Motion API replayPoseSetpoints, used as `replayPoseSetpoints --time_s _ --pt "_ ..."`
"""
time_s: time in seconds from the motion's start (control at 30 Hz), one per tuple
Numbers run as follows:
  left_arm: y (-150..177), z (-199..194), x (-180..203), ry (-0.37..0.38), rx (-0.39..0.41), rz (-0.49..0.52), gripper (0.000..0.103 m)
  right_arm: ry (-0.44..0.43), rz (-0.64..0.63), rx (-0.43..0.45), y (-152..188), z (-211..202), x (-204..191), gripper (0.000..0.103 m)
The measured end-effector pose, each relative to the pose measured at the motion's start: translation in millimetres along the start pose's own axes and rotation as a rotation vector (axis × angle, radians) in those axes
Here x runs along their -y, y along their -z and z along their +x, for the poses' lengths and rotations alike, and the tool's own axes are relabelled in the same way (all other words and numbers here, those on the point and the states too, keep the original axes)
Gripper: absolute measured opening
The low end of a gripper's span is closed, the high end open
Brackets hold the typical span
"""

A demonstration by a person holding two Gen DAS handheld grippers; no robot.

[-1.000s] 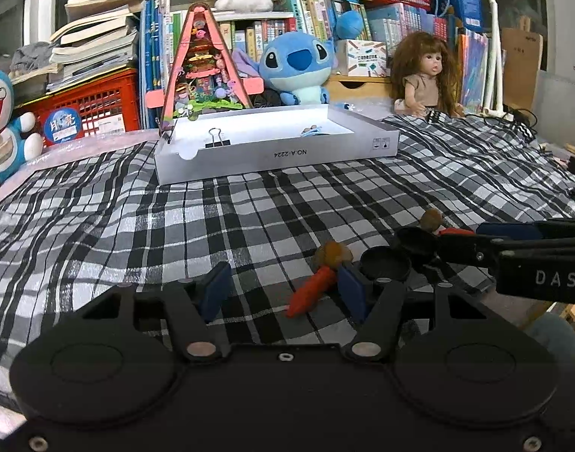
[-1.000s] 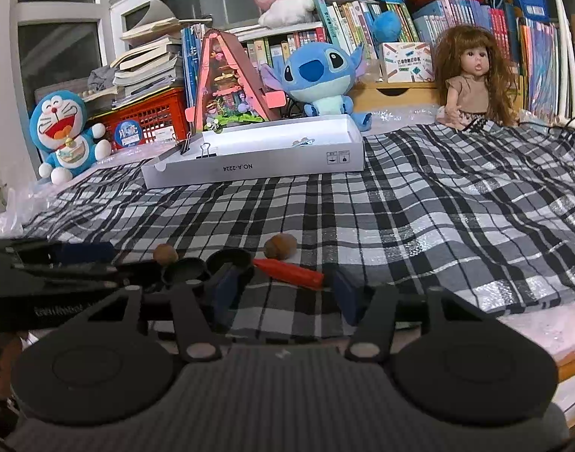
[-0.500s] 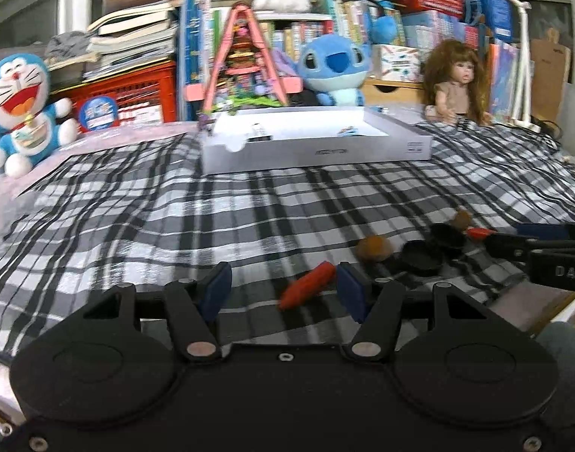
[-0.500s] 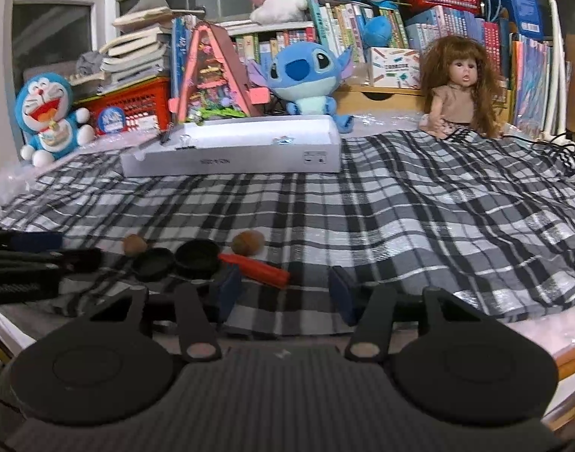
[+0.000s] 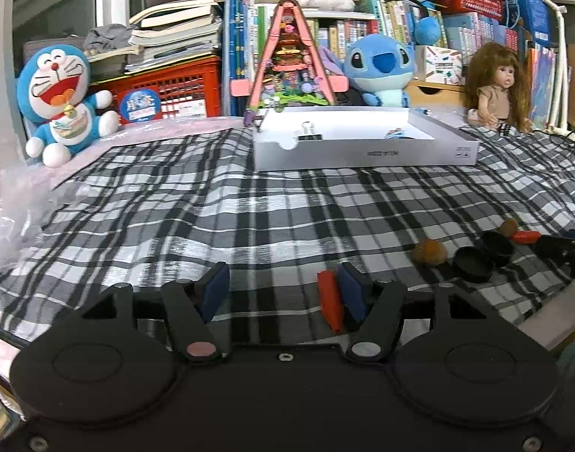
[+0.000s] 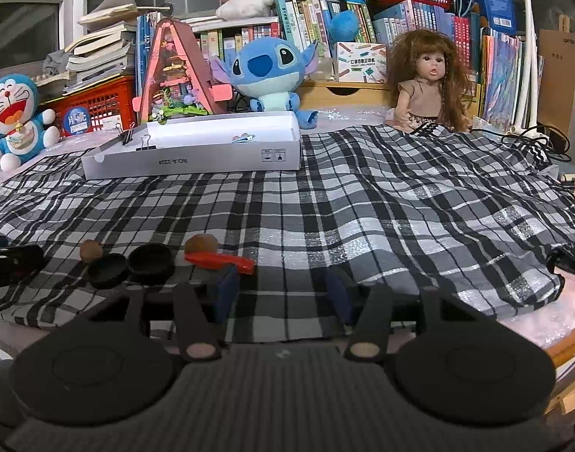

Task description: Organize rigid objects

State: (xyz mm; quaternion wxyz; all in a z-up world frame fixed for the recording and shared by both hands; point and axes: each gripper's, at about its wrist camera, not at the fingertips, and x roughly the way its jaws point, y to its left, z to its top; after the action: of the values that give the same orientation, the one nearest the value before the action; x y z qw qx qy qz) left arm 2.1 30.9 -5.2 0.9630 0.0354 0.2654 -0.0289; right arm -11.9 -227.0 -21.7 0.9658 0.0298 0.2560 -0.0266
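Observation:
On the plaid cloth lie a red stick, two brown walnuts and two black round lids. My left gripper is open; the red stick rests just inside its right finger. A second red stick lies by a walnut just ahead of my right gripper's left finger. My right gripper is open and empty. The lids and the other walnut lie to its left. A white open box with binder clips stands behind.
Plush toys, a doll, a pink triangular model, red crates and book stacks line the back. The cloth's front edge is close under both grippers. The other gripper's black tip shows at the right edge of the left wrist view.
My left gripper has swung left, so the walnuts and lids now sit to its right and the red stick lies by its right finger. My right gripper has shifted slightly right.

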Motion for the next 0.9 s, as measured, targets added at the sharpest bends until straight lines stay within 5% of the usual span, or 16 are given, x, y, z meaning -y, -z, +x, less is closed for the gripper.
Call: replayPoseSetpoints --time_s 0.33,0.53,0.73,0.9 --pt "4 -21 -12 0.056 -0.028 -0.039 0.064 0.000 0.006 0.007 1 -1 0 0.066" --pt "13 -31 -11 0.017 -0.033 0.005 0.064 -0.003 0.003 0.008 2 -2 -1 0.066" --pt "12 -39 -18 0.023 -0.047 -0.144 0.062 -0.018 0.034 0.017 2 -4 0 0.066" --pt "10 -44 -6 0.022 -0.044 -0.228 0.040 -0.031 0.057 0.029 3 -5 -5 0.066"
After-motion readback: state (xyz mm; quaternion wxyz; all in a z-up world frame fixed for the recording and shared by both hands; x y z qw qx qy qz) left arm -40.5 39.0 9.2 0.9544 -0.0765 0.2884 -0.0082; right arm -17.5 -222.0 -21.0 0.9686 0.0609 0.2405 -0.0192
